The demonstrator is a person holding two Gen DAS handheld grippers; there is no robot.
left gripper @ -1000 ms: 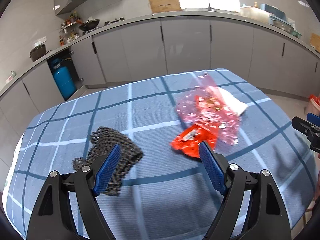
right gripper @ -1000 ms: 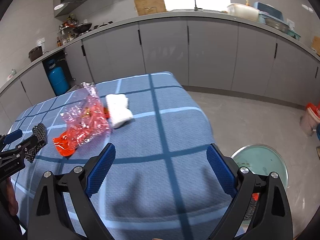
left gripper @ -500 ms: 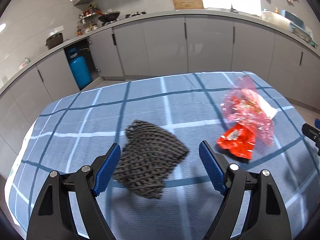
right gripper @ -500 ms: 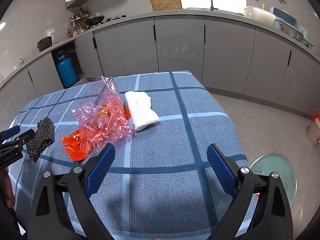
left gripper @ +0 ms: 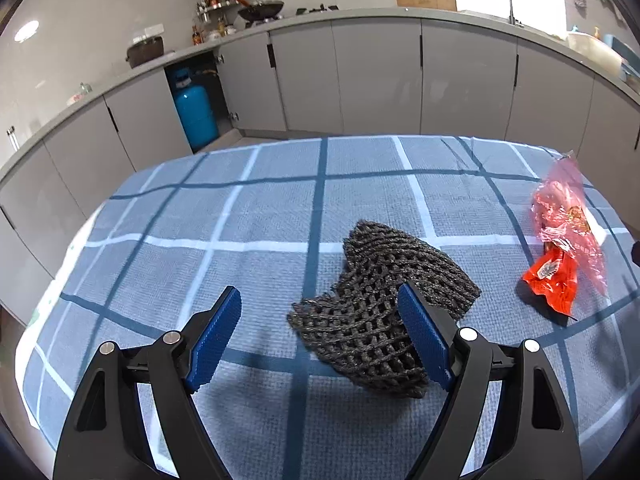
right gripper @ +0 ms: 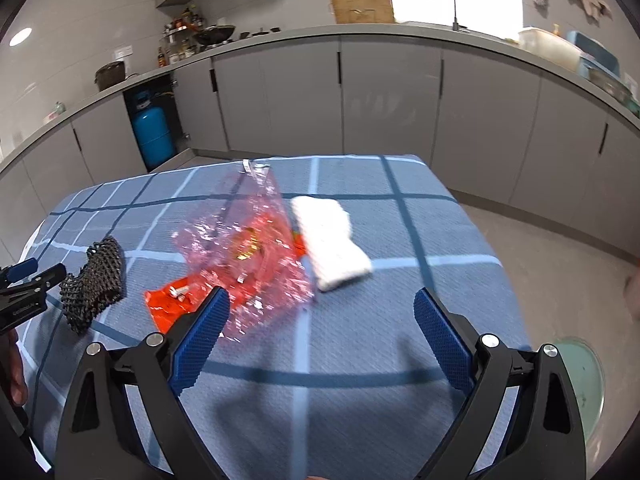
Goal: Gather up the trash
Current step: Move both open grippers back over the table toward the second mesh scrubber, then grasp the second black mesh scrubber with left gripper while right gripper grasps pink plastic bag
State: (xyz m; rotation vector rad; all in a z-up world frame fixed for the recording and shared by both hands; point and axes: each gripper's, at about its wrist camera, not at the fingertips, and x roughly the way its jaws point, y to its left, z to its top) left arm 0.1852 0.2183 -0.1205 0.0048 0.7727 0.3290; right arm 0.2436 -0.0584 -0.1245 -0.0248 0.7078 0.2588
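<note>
Blue checked cloth (left gripper: 248, 216) covers the table under both my grippers, with grey kitchen cabinets curving behind it, and by my reading the collecting has barely begun: nothing is in either grip and every piece of trash I can see lies on the cloth. Nearest me, my left gripper (left gripper: 320, 330) is spread wide and holds nothing; the black mesh netting (left gripper: 384, 300) lies at about one o'clock from it, its near fold partly hidden behind my right-hand pad, so it sits off-centre in the gap and I cannot tell whether pad and net touch. My right gripper (right gripper: 320, 338) is equally wide and empty, with bare cloth between its pads. Just past its left pad at eleven o'clock lies the red wrapper (right gripper: 176, 300) under the crumpled pink plastic bag (right gripper: 256, 240); farther, at twelve, the white foam piece (right gripper: 332, 240) lies just beside the bag. Down at four o'clock a round greenish bin (right gripper: 584, 364) stands on the floor
</note>
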